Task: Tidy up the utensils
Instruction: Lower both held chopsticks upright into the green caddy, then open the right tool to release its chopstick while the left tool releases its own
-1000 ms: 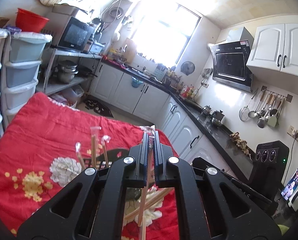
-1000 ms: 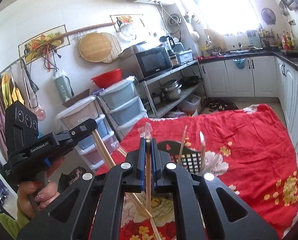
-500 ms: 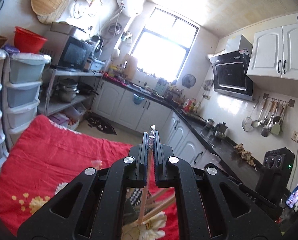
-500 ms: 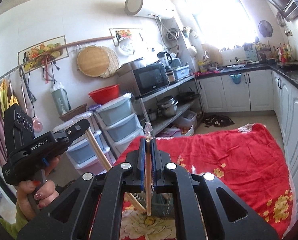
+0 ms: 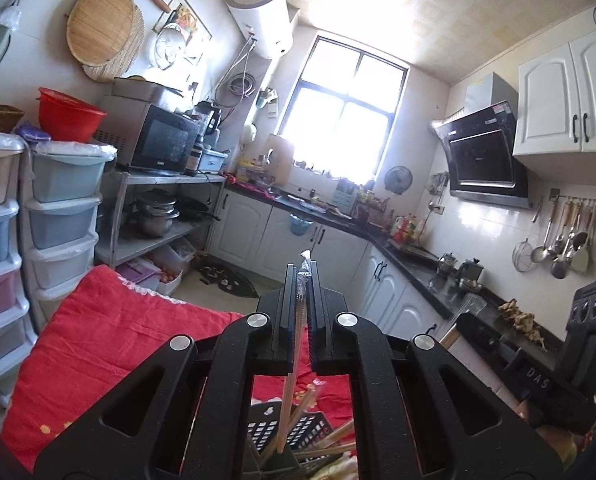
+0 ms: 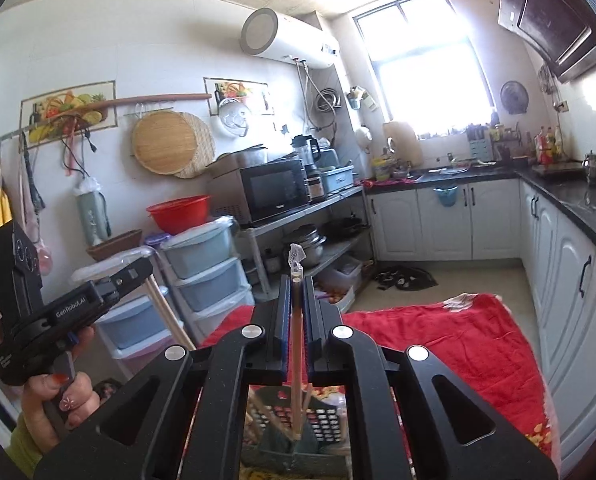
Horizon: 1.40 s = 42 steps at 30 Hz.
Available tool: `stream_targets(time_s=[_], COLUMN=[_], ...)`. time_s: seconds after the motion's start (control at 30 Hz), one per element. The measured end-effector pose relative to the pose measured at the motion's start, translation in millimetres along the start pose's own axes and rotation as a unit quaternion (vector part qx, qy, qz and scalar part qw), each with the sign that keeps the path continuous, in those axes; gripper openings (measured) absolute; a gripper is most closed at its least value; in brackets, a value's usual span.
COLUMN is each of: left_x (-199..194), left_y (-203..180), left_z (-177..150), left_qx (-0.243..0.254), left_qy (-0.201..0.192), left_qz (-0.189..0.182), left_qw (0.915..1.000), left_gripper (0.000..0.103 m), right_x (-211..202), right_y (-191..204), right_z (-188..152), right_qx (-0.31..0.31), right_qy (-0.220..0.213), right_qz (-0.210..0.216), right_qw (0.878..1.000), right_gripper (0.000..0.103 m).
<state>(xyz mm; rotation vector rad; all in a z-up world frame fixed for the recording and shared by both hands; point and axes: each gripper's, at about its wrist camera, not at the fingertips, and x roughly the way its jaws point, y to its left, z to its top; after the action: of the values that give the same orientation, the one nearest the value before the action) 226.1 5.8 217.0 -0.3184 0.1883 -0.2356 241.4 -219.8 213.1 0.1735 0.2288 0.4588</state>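
Note:
My left gripper (image 5: 301, 280) is shut on a wooden chopstick (image 5: 289, 396) that hangs down between the jaws, a bit of clear wrapper at its top. Its lower end hangs over a black slotted utensil basket (image 5: 298, 436) that holds several chopsticks. My right gripper (image 6: 297, 288) is shut on another chopstick (image 6: 296, 364), held upright with its lower end in the same basket (image 6: 321, 420). The left gripper also shows in the right wrist view (image 6: 136, 274), held by a hand, with its chopstick slanting down.
The basket stands on a table under a red flowered cloth (image 5: 110, 340) (image 6: 457, 344). Stacked plastic drawers (image 5: 62, 216) and a metal shelf with a microwave (image 5: 158, 144) are to the left. White cabinets under a black counter (image 6: 569, 196) run along the right.
Both grippers have risen and tilted up with their chopsticks. The table and basket have dropped to the bottom of both views, and more wall and ceiling show.

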Motion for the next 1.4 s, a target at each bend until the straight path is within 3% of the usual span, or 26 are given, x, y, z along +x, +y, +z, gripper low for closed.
stream_targets(time_s=[0.77, 0.83, 0.87, 0.9, 0.93, 1.03, 1.17, 1.4], left_x=[46, 47, 47, 47, 46, 44, 39, 28], left_y=[23, 25, 26, 26, 27, 28, 29, 30], left_z=[-70, -73, -74, -74, -75, -76, -77, -77], left_qx=[-0.010, -0.012, -0.012, -0.012, -0.013, -0.015, -0.017, -0.021], left_qy=[0.061, 0.068, 0.071, 0.073, 0.076, 0.084, 0.091, 0.103], left_qz=[0.009, 0.007, 0.008, 0.008, 0.010, 0.013, 0.016, 0.018], left_qw=[0.9980, 0.9976, 0.9974, 0.9972, 0.9969, 0.9962, 0.9955, 0.9943], left_gripper=[0.002, 0.003, 0.009, 0.012, 0.017, 0.022, 0.042, 0.068], right_x=[57, 57, 57, 57, 55, 51, 42, 22], right_y=[-13, -15, -16, -18, -19, -23, -25, -25], right_z=[-62, -65, -67, -68, -69, -71, -70, -70], right_qx=[0.007, 0.013, 0.017, 0.020, 0.024, 0.029, 0.036, 0.027], right_qy=[0.084, 0.091, 0.094, 0.095, 0.095, 0.099, 0.098, 0.096], right_qz=[-0.027, -0.027, -0.026, -0.027, -0.027, -0.027, -0.023, -0.020], right_qw=[0.996, 0.995, 0.995, 0.995, 0.995, 0.994, 0.994, 0.995], right_gripper=[0.006, 0.011, 0.016, 0.029, 0.032, 0.032, 0.037, 0.045])
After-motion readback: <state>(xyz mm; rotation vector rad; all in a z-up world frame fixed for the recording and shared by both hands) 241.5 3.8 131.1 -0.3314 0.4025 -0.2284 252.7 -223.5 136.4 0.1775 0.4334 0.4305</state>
